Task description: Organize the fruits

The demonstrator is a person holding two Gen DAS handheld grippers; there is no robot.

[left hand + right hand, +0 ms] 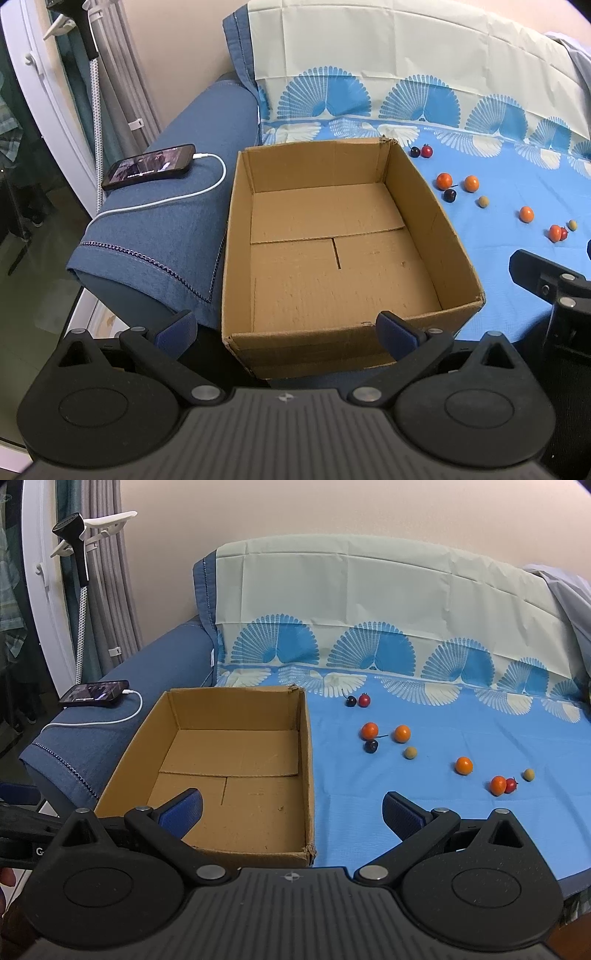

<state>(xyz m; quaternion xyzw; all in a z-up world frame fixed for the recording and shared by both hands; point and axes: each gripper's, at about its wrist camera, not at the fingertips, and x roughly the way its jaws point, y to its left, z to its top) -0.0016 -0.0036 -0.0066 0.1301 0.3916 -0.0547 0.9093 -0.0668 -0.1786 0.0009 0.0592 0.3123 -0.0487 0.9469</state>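
An empty cardboard box (458,258) (308,757) sits on a blue cloth over a sofa seat. Several small fruits lie loose on the cloth to the box's right: orange ones (369,730) (464,765) (444,180), dark cherries (371,746) (449,195), red ones (364,700) and tan balls (410,753). My left gripper (286,332) stands open over the box's near wall, nothing between its fingers. My right gripper (293,812) is open too, above the box's near right corner and short of the fruits.
A phone (147,167) on a white charging cable (177,197) lies on the blue sofa armrest left of the box. A garment steamer pole (79,602) and curtains stand at the far left. The other gripper's black body (546,284) shows at the right edge.
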